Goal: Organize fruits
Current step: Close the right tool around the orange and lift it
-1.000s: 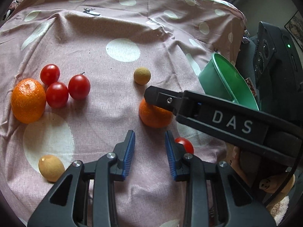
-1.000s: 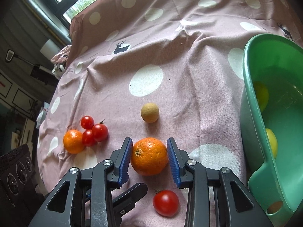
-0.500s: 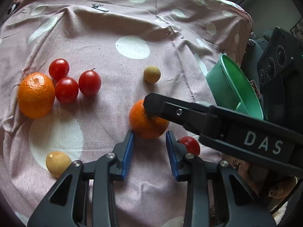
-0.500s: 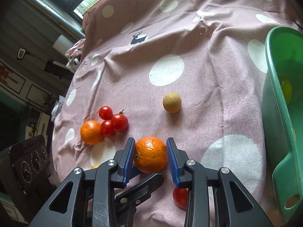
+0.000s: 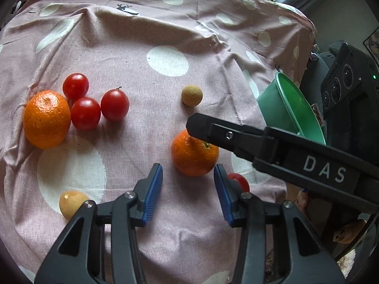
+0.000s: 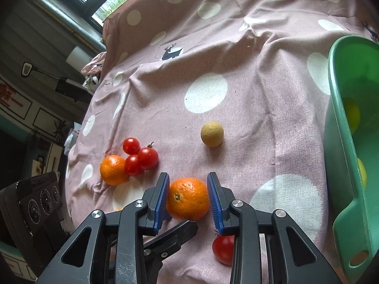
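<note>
An orange point(image 6: 188, 198) sits between the blue pads of my right gripper point(image 6: 188, 197), which is shut on it just above the pink dotted cloth point(image 6: 236, 59). In the left wrist view the same orange point(image 5: 193, 157) lies under the right gripper's black finger point(image 5: 213, 130). My left gripper point(image 5: 188, 189) is open and empty just in front of it. A green tub point(image 6: 350, 161) at the right holds yellow fruits point(image 6: 353, 116). The tub also shows in the left wrist view point(image 5: 284, 113).
On the cloth lie a second orange point(image 5: 47, 118), three red tomatoes point(image 5: 94, 104), a tan round fruit point(image 5: 191, 95), another tan fruit point(image 5: 71, 203) near the front left, and one tomato point(image 6: 223, 249) by my right finger. A black device point(image 5: 350, 90) stands past the tub.
The right gripper has closed its pads onto the orange. The left gripper has drawn back a little and opened wider. The other fruits have not moved.
</note>
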